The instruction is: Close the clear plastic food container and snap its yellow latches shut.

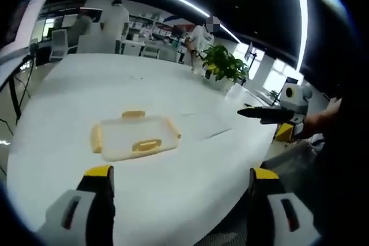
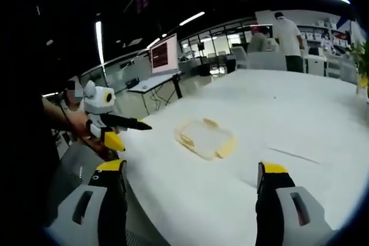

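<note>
Clear plastic container with yellow latches (image 1: 135, 137) (image 2: 206, 138) lies lidded on white surface (image 1: 190, 182) (image 2: 277, 119); both tools (image 1: 180, 191) (image 2: 196, 191) are held open, apart. A green potted plant (image 1: 223, 63) is seen in the left gripper view.

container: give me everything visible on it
The container is a flat, clear plastic rectangular box with rounded corners and yellow latches on its sides: three show in the left gripper view, on the far, left and near edges. The lid looks to be on; whether the latches are snapped is not clear. It lies flat on the white table, alone, with nothing touching it. Both grippers are held back from it, jaws apart. In the right gripper view it sits near the table's edge.
</note>
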Tool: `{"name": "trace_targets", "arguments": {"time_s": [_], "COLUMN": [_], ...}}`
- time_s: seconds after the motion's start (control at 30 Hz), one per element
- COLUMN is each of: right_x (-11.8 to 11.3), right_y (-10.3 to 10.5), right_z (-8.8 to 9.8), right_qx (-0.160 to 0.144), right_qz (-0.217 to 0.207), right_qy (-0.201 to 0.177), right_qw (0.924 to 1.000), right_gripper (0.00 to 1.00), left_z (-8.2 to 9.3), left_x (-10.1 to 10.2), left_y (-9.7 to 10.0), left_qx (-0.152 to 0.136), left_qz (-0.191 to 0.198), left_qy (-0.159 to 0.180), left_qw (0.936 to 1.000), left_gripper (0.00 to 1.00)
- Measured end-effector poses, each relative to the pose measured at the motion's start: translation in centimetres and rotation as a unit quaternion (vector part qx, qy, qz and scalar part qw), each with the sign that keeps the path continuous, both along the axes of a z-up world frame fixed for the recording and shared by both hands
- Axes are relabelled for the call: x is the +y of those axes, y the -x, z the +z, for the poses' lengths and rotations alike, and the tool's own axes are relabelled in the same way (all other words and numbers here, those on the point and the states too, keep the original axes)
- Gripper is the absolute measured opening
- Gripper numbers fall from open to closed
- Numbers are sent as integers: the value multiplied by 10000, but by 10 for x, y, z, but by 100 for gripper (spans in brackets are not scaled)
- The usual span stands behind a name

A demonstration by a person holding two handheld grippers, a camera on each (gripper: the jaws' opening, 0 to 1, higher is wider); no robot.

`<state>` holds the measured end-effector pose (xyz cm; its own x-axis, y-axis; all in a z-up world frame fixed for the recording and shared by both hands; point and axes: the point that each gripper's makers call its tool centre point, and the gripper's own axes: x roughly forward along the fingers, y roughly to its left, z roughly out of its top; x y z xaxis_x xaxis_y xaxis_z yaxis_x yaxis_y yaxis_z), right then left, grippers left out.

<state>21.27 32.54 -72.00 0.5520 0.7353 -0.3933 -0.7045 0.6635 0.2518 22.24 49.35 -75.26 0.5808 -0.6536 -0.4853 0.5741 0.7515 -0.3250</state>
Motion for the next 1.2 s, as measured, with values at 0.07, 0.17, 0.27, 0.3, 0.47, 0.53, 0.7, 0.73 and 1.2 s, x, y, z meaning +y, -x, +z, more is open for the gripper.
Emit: {"name": "trace_targets", "arguments": {"time_s": [0.07, 0.17, 0.27, 0.3, 0.47, 0.53, 0.7, 0.73, 1.2], "right_x": [0, 3, 7, 8, 15, 16, 18, 18, 22], "right_y": [-2, -6, -10, -11, -15, -18, -25, -26, -37], "right_z": [-1, 1, 0, -1, -1, -2, -2, -3, -9], "right_qx": [21, -4, -26, -16, 15, 31, 26, 43, 40], "right_qz": [5, 18, 61, 71, 154, 161, 189, 186, 307], "right_qy": [37, 29, 56, 59, 91, 83, 82, 84, 164], "right_qw": [10000, 10000, 10000, 10000, 9998, 9998, 9998, 9998, 9994], "right_gripper": [90, 88, 87, 86, 85, 83, 81, 81, 76], "left_z": [0, 0, -2, -2, -11, -9, -8, -8, -11], "left_x": [1, 2, 4, 5, 9, 10, 10, 10, 21], "left_y": [-3, -6, -9, -10, -15, -19, -26, -27, -43], "left_qx": [4, -15, -13, -20, 28, 36, 86, 66, 89], "left_qz": [-16, -46, -121, -144, -298, -278, -307, -325, -424], "left_qy": [20, 6, -59, -82, -256, -198, -118, -147, -335], "left_qw": [10000, 10000, 9999, 9999, 9992, 9994, 9994, 9993, 9985], "left_gripper": [94, 93, 91, 91, 88, 87, 84, 84, 81]}}
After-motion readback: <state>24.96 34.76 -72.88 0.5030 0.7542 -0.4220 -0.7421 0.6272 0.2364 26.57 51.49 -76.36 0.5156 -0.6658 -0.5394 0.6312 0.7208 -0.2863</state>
